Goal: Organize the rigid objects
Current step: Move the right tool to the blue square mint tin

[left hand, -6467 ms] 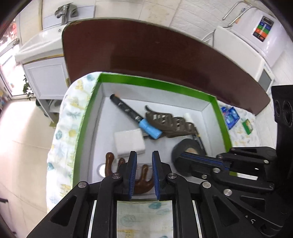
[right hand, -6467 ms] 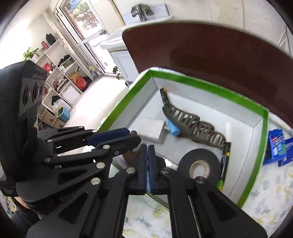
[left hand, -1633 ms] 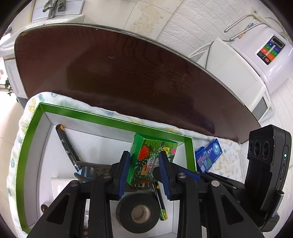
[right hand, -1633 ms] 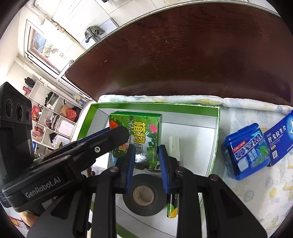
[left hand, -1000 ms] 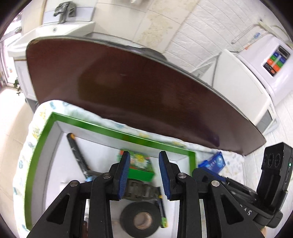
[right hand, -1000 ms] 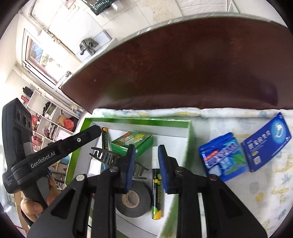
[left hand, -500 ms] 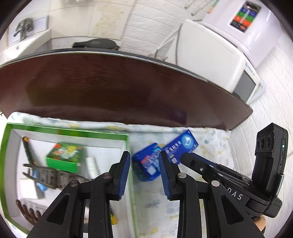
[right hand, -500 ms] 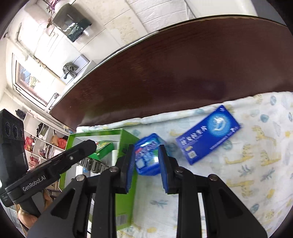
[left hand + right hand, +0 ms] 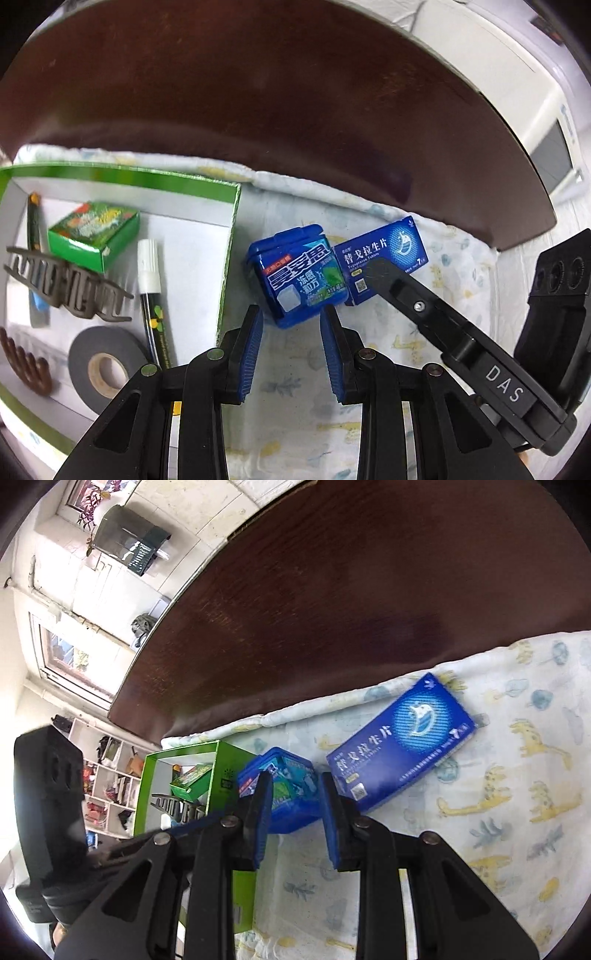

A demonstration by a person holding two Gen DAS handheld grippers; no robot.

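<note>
A blue gum box [image 9: 300, 274] lies on the printed cloth just right of the green-rimmed white box [image 9: 229, 236]. A flat blue medicine box [image 9: 384, 264] lies beside it on the right. My left gripper [image 9: 291, 326] is open and empty, its tips just short of the gum box. My right gripper [image 9: 295, 795] is open, with the gum box [image 9: 291, 786] between its fingertips and the medicine box [image 9: 399, 738] at its right. In the box lie a green carton [image 9: 94, 230], a brown hair clip [image 9: 66, 290], a marker [image 9: 151, 295] and a tape roll [image 9: 103, 363].
The dark brown table [image 9: 258, 96] stretches behind the cloth. A brown comb [image 9: 26, 363] and a dark pen [image 9: 33, 218] lie at the box's left side. The other gripper's arm [image 9: 443, 332] crosses the right of the left wrist view.
The green carton was let go into the box. Both grippers have moved right and down toward the blue gum box, which now looms much larger.
</note>
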